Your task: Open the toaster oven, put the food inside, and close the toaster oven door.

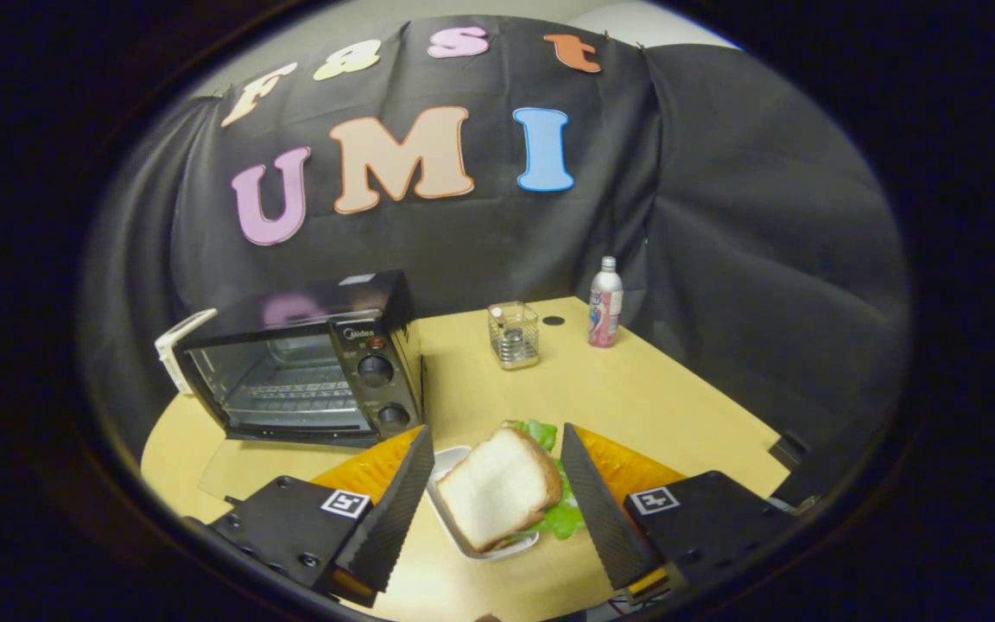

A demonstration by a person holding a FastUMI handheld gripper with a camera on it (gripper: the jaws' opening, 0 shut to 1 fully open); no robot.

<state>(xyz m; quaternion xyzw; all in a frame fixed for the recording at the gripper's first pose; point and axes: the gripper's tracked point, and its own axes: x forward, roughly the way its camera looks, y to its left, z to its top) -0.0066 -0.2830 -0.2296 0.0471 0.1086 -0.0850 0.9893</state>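
Gripper view: tongs (497, 484) straddle lettuce sandwich (502, 497).

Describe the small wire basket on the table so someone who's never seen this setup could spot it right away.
Start at the black toaster oven on the wooden table. Beyond the open gripper and the sandwich, the wire basket stands between the oven and a bottle. It alone is a see-through metal mesh cube.

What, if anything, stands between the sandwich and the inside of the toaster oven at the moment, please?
The toaster oven door is shut, so it bars the way in. The sandwich lies on its white tray between the open claw's fingers, neither touching it. The bare table between sandwich and oven holds nothing; the wire holder and bottle stand further back.
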